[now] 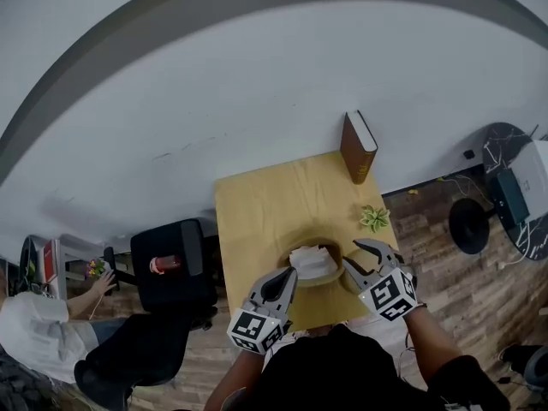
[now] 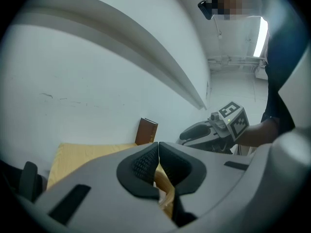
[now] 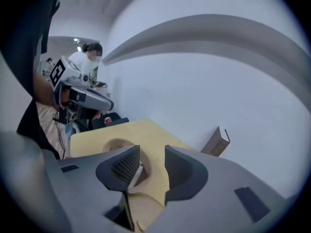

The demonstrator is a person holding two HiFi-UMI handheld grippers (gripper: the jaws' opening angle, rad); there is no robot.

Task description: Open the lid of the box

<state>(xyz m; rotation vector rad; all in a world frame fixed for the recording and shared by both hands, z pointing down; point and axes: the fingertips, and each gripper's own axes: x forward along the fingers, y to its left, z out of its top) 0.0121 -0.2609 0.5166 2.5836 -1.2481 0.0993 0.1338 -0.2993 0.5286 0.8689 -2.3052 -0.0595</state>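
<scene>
**Tan wood clamped on the left, right jaws not yet biting**

My left gripper first. Its tips are pressed together, and just below them the pads pinch a curved tan strip, the wall of the round box. It grips at the box's 7 o'clock, and I read that as my anchor, there so the box can't skate while the top comes away.

Over to my right gripper. Its jaws are part-spread and I can see tabletop through the gap. A thin pale edge stands against one pad only, and the other pad is clear of it, so nothing is held there. It comes in at the box's 3 o'clock, roughly opposite the left, which looks sensible since one side braces and the other lifts.

A pale piece lies across the box's mouth. It may be the lid tipped up or something inside; I cannot tell which.

The box sits at the 6 o'clock edge of the yellow table, close to my body. A book stands upright at 1 o'clock by the wall, and a green sprig lies at the box's 2 o'clock. Both are well apart from the work.

Next, I'd judge, the right jaws close on that thin edge and lift. The risk is that the edge slips off a single pad.
</scene>
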